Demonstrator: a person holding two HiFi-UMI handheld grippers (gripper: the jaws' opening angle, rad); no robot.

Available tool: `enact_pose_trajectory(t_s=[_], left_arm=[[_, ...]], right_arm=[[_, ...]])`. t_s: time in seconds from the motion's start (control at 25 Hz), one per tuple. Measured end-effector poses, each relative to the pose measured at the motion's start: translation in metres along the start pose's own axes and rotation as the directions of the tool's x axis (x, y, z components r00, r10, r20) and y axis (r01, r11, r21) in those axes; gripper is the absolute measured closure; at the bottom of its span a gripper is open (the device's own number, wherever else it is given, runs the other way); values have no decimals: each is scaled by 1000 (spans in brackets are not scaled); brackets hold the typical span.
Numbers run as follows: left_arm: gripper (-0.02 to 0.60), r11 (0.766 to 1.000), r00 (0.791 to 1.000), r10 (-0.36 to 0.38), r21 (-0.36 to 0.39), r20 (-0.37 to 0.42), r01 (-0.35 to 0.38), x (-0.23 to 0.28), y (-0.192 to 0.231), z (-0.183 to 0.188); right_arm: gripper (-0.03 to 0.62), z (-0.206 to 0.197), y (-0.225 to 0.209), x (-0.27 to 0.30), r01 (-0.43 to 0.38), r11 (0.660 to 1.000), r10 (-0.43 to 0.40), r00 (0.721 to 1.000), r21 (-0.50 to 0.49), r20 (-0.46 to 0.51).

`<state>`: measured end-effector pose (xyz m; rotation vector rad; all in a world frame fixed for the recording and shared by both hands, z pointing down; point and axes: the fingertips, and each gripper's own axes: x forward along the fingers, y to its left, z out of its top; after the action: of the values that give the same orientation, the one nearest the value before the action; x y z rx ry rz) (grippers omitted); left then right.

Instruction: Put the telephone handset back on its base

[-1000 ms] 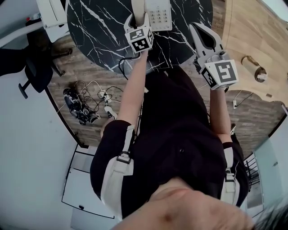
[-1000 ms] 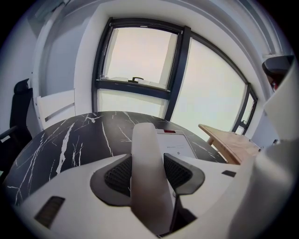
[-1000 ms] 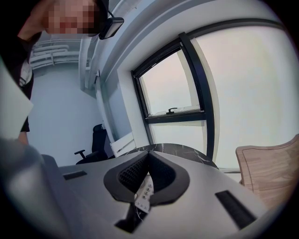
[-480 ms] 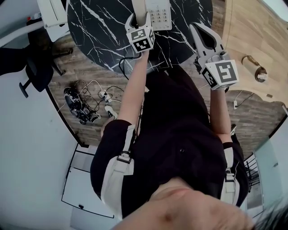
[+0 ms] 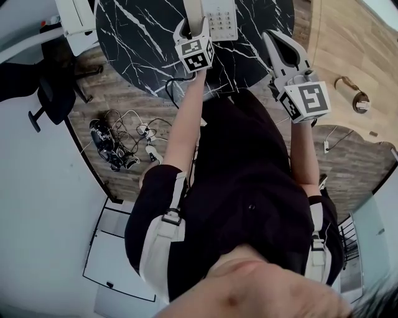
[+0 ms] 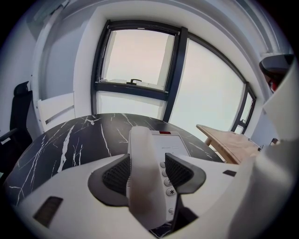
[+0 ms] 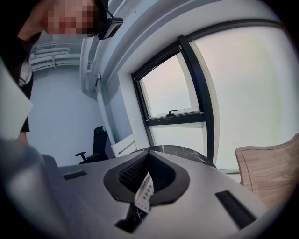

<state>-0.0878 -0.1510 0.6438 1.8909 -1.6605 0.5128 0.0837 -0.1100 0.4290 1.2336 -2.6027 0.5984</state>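
Observation:
A white telephone base (image 5: pixel 222 20) with a keypad stands on the round black marble table (image 5: pixel 143 37). The white handset (image 6: pixel 143 179) lies along the left side of the base (image 6: pixel 174 144), over its cradle. My left gripper (image 6: pixel 147 170) straddles the handset, and its jaws are opening. A gap shows between the right pad (image 6: pixel 177 172) and the handset, with keypad buttons visible in it. In the head view the left gripper (image 5: pixel 191 26) sits at the handset's (image 5: pixel 193 9) near end. My right gripper (image 5: pixel 278 45) hovers off the table's right edge, shut (image 7: pixel 148 156) and empty.
A light wooden table (image 5: pixel 348 37) stands to the right of the marble one. A black office chair (image 5: pixel 50 93) and a white piece of furniture (image 5: pixel 74 22) stand at the left. Cables and a power strip (image 5: pixel 118 143) lie on the floor.
The left gripper has edged slightly forward along the handset. The right gripper has stayed where it was.

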Motion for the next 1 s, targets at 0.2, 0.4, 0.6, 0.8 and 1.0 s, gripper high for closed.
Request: enact_pose_trajectory(t_s=[0.2,0.4,0.6,0.8,1.0], left_arm=[[341,1000,1000,-2,16,31,2,-13,-3,14],[348,1000,998,6,31,69,-8,-32,-8,28],[360,999,995,12,51,103,-18,-56,-14,42],[376,995,990,12,94,143,-25,-80,-25,57],[405,994,984,8,110,180,-28,-107,-37,69]], right_arm=[[565,5,3,-4,-6,1000,6,1000,7,13],[565,10,6,-13,-24,1000,24,999,3,38],[565,17,7,-22,-40,999,40,997,2,66],[565,26,9,-31,-55,998,56,993,-13,100],[565,33,11,-38,-74,997,76,989,-24,125]])
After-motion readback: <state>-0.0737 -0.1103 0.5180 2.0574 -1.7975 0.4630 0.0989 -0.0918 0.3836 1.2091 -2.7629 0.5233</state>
